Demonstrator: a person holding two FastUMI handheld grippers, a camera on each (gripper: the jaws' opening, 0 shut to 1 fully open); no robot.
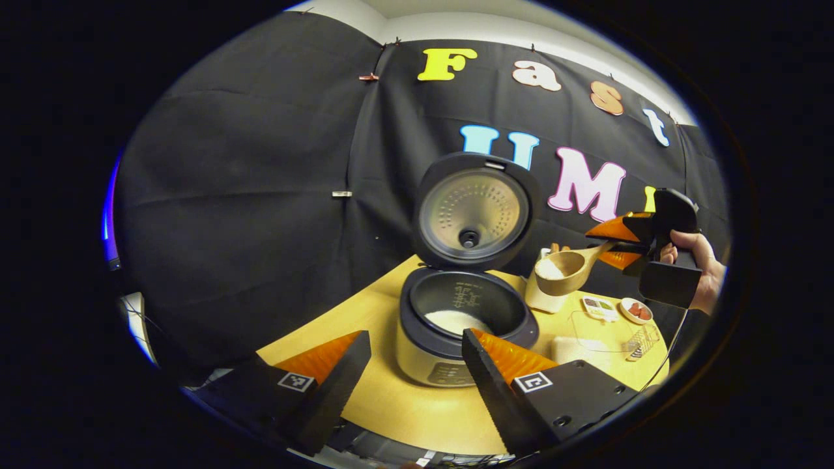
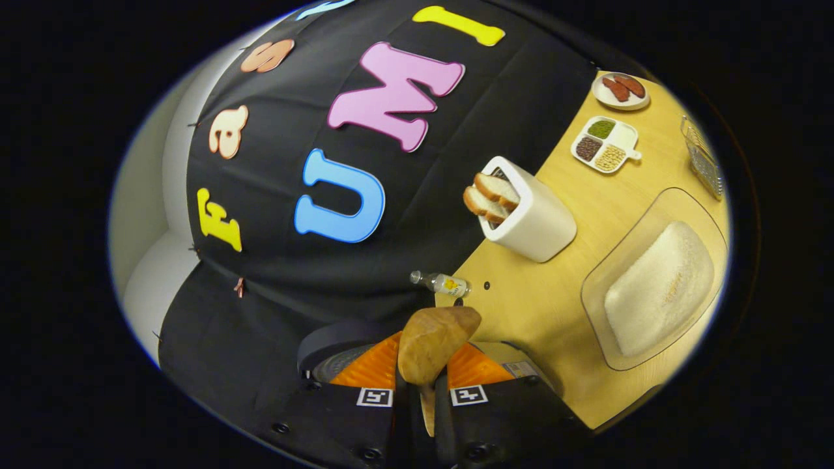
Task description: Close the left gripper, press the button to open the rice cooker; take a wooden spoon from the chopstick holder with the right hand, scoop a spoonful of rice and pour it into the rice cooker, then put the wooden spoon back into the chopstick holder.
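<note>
Right claw (image 2: 421, 389) grips wooden spoon (image 1: 568, 268), bowl pointing toward rice cooker (image 1: 466, 319).

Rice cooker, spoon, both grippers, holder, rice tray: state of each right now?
rice cooker: lid up, rice in the pot
wooden spoon: loaded with rice, held level, right of the cooker
right gripper: shut on the spoon handle
left gripper: open, holding nothing, in front of the cooker
chopstick holder: upright, two wooden utensils in it
clear tray: mound of rice in it
</note>
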